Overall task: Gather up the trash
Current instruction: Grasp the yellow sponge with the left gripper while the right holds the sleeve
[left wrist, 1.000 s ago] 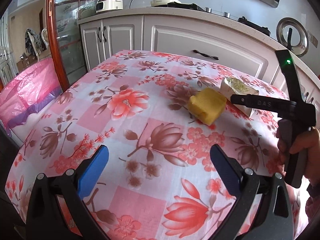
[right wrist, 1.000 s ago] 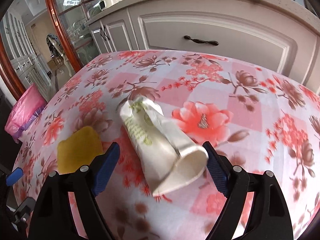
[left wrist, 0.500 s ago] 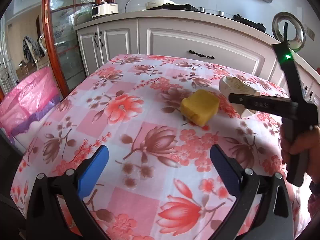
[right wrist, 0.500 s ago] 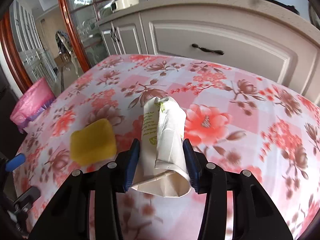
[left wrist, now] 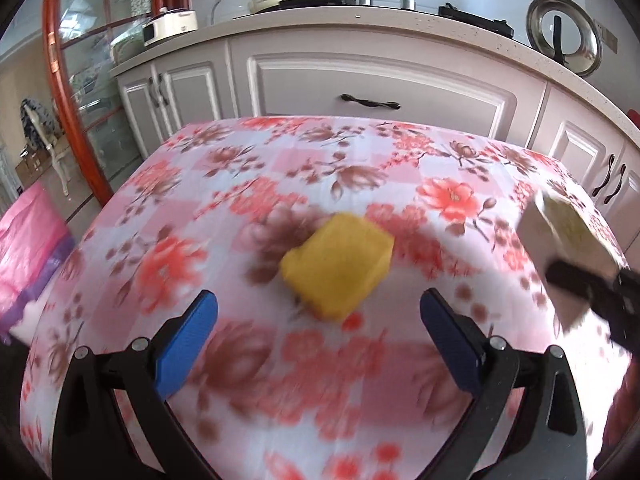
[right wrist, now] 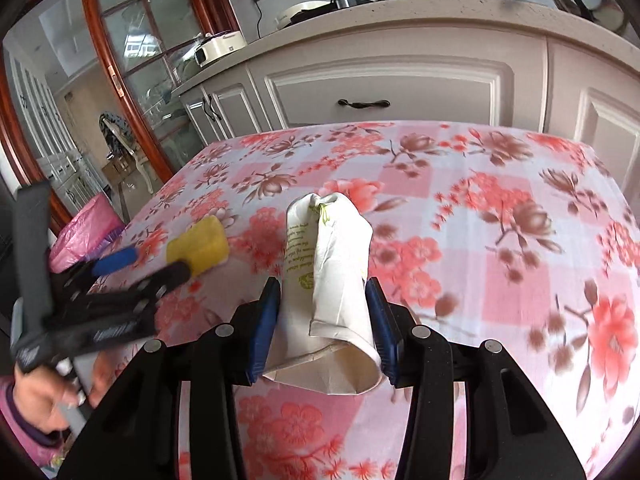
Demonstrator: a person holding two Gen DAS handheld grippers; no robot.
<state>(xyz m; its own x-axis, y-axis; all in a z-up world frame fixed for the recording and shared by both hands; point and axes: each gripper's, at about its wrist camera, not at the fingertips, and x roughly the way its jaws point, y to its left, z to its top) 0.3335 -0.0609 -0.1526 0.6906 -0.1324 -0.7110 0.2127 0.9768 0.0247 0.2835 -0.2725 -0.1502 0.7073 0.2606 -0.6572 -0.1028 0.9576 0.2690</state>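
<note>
My left gripper [left wrist: 318, 320] hangs wide open above the floral tablecloth [left wrist: 240, 184], holding nothing; the yellow sponge [left wrist: 338, 266] lies just ahead between its blue pads. To the right, my right gripper [right wrist: 325, 316] clamps a crushed paper cup [right wrist: 328, 276], lifted, mouth toward the camera.

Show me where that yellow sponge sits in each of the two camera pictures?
Left wrist view: the sponge lies near the middle, on the tablecloth, just ahead of the open left gripper.
Right wrist view: the sponge is at the left, beyond the left gripper's tip and left of the paper cup that the right gripper holds.
Shared landmark: the dark drawer handle.
</note>
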